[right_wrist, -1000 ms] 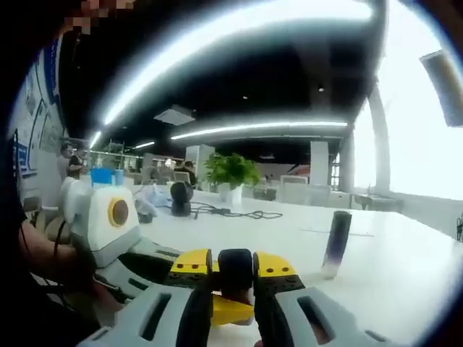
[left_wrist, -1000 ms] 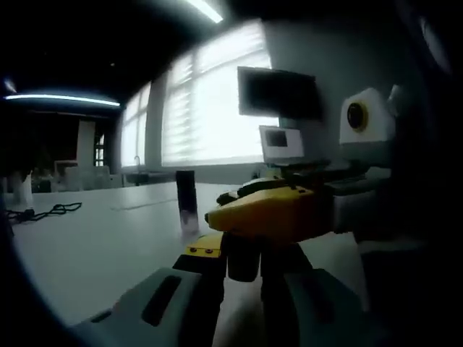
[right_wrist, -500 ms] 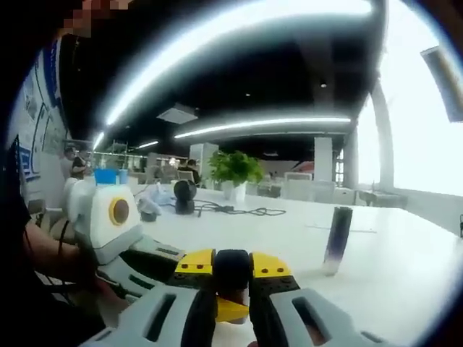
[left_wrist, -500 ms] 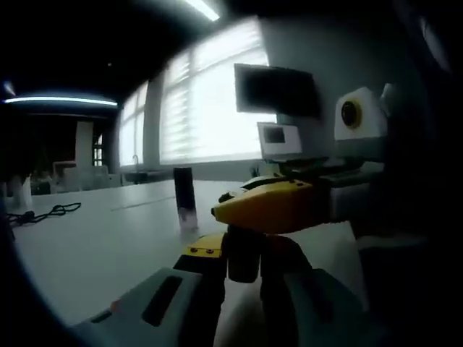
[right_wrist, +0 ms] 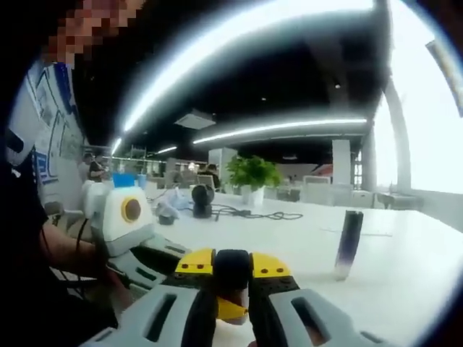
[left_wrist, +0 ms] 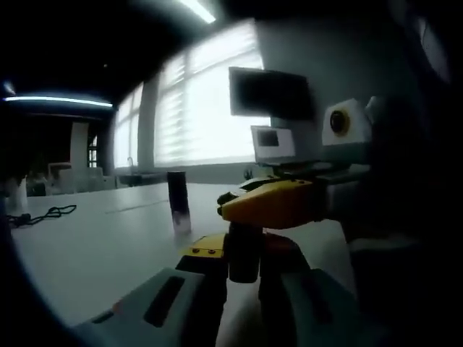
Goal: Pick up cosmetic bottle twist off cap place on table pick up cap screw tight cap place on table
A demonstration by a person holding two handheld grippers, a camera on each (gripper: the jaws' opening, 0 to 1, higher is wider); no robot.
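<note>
So both grippers are closed on the same small dark cylindrical cap (right_wrist: 232, 269), and it looks smooth and a bit glossy. In the right gripper view the right gripper (right_wrist: 233, 278) has its grey plastic jaws with yellow tips pressed against the cap from both sides, low and near the camera. The left gripper (right_wrist: 184, 264) comes in from the left there, grey body with a yellow ringed round part, and a person's bare forearm (right_wrist: 61, 249) runs behind it.

In the left gripper view the left gripper (left_wrist: 242, 264) clamps the same dark cap (left_wrist: 242, 254), with the right gripper (left_wrist: 271, 204) reaching across from the right, its yellow tip sitting right over the cap. Both grippers are held low, just above the white smooth tabletop (left_wrist: 87, 246).

The tall slim dark cosmetic bottle (right_wrist: 349, 243) stands upright on the table, well apart from the grippers, to the far right in the right gripper view. Its lower end looks paler and see-through. The left gripper view has the bottle (left_wrist: 178, 201) standing farther back and left of the jaws.

A black cable (right_wrist: 249, 214) lies on the far table, near a green potted plant (right_wrist: 253, 175).
</note>
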